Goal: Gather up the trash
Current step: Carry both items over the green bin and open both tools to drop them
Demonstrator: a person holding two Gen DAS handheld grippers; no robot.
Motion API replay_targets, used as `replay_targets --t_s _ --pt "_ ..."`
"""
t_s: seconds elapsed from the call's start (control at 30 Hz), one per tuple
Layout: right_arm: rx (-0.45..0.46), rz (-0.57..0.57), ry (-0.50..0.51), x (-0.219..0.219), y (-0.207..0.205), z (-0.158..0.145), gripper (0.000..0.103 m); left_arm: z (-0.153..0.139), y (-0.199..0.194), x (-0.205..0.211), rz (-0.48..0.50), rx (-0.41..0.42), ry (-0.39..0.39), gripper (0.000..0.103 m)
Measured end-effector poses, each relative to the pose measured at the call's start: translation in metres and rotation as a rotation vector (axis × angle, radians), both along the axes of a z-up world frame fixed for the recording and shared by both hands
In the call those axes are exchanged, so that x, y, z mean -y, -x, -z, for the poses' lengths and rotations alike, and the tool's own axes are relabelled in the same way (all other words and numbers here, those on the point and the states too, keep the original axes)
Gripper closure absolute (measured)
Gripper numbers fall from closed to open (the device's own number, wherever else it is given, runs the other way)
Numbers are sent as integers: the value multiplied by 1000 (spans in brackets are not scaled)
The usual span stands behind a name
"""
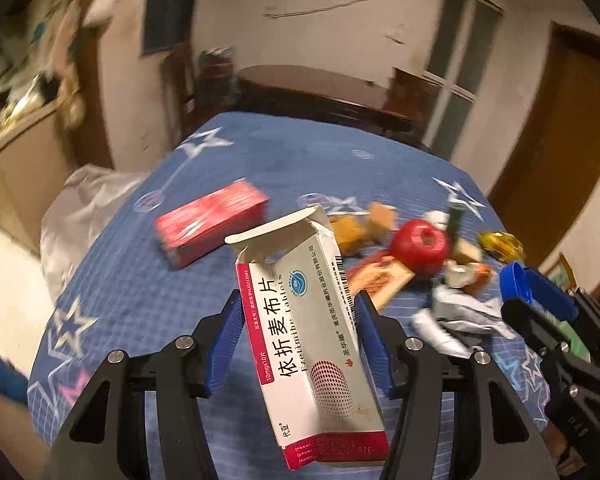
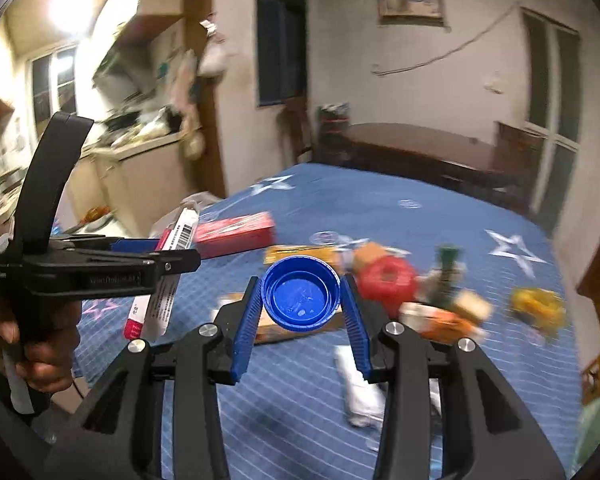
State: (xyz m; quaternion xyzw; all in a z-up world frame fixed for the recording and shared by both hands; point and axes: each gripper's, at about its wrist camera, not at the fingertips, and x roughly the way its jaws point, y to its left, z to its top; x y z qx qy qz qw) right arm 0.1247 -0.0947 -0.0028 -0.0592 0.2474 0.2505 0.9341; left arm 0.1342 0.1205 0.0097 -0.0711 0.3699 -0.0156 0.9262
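Observation:
My left gripper [image 1: 298,312] is shut on an empty white and red tablet box [image 1: 308,332] with its top flap open, held above the blue star-patterned tablecloth [image 1: 140,300]. In the right wrist view that box [image 2: 156,304] hangs at the left in the other gripper, with a hand [image 2: 40,348] on its handle. My right gripper [image 2: 300,294] is shut on a blue bottle cap [image 2: 300,292], hollow side toward the camera. In the left wrist view the cap [image 1: 516,280] shows at the right edge.
On the cloth lie a red box [image 1: 212,224], a red apple [image 1: 420,246], a flat brown carton [image 1: 380,280], crumpled white paper [image 1: 456,316], orange and yellow wrappers [image 2: 536,308] and a small dark bottle [image 2: 446,276]. A dark wooden table [image 2: 420,148] stands behind. A cluttered counter [image 2: 140,136] is at the left.

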Motion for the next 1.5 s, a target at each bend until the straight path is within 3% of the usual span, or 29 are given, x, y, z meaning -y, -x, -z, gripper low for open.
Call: replay_targets --t_s 0.43,0.73,1.1,1.5 --pt "60 324 -52 142 26 -17 65 -34 -26 183 291 92 -122 46" --pt "85 554 -77 237 59 -20 65 -40 -26 309 477 136 -175 46" --pt "85 761 -73 315 98 -6 65 -22 -14 440 658 157 -236 46" --pt "50 929 -67 380 127 15 65 13 1 534 791 162 -305 46"
